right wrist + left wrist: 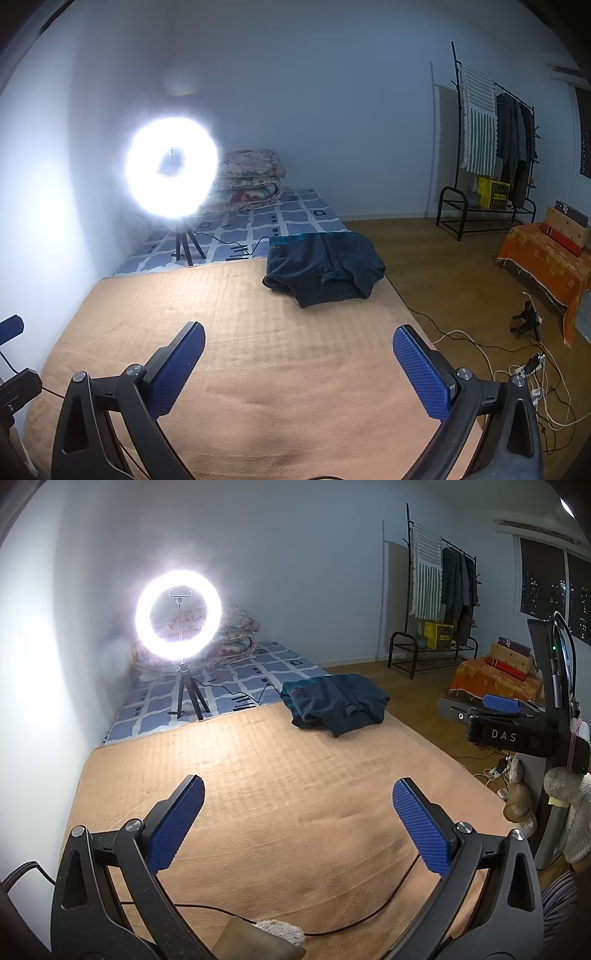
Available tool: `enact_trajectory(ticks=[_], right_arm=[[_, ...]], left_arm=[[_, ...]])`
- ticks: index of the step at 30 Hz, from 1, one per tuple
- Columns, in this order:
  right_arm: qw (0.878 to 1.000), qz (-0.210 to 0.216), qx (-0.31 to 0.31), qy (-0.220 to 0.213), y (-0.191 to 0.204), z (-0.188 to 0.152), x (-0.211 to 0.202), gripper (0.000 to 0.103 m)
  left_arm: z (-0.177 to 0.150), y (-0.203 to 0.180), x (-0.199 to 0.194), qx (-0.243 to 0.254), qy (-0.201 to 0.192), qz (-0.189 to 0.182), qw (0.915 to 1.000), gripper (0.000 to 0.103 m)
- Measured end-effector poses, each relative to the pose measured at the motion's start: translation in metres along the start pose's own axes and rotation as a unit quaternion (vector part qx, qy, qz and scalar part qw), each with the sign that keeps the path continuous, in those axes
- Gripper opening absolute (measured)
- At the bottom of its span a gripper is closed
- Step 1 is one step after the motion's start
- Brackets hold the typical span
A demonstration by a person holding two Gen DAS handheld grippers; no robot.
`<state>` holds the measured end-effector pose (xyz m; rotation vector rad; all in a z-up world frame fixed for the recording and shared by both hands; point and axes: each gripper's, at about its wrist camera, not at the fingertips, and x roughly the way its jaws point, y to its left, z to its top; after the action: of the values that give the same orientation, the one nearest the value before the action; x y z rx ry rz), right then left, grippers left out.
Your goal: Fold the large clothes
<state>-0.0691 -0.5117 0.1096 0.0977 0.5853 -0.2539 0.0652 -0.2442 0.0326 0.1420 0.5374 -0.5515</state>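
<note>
You are holding both the left gripper (298,823) and right gripper (298,369) wide open and empty, well short of the dark garment (323,267), which is lying seemingly folded at the blanket (258,369) edge, risking sliding off if nudged.

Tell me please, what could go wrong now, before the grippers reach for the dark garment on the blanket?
1. The dark garment lies at the far right corner of the tan blanket, overhanging the edge; a pull might drag it onto the floor.
2. A black cable ends beside the garment; lifting cloth could snag it and perhaps tip the ring light.
3. The left gripper and right gripper are open and far away.
</note>
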Motion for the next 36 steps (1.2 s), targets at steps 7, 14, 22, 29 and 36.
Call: enact_trajectory(ticks=[7, 14, 22, 29, 36], right_arm=[[1.0, 0.0, 0.002, 0.001, -0.0004, -0.0006, 0.0, 0.103], [1.0, -0.001, 0.001, 0.004, -0.0002, -0.0026, -0.0002, 0.103], [1.0, 0.001, 0.001, 0.006, -0.0008, -0.0041, 0.0002, 0.103], [1.0, 0.001, 0.0, 0.007, -0.0016, -0.0044, 0.0005, 0.103], [1.0, 0.001, 0.0, 0.007, -0.0015, -0.0046, 0.0002, 0.103]], left_arm=[[-0.0004, -0.0013, -0.0004, 0.004, -0.002, 0.003, 1.0, 0.103], [-0.0018, -0.0004, 0.0021, 0.005, 0.003, 0.003, 1.0, 0.103], [-0.0037, -0.0019, 0.003, 0.007, 0.006, 0.005, 0.9999, 0.103], [-0.0045, -0.0025, 0.0031, 0.009, 0.005, 0.008, 0.9999, 0.103], [-0.0046, -0.0025, 0.0029, 0.009, 0.005, 0.008, 0.9999, 0.103]])
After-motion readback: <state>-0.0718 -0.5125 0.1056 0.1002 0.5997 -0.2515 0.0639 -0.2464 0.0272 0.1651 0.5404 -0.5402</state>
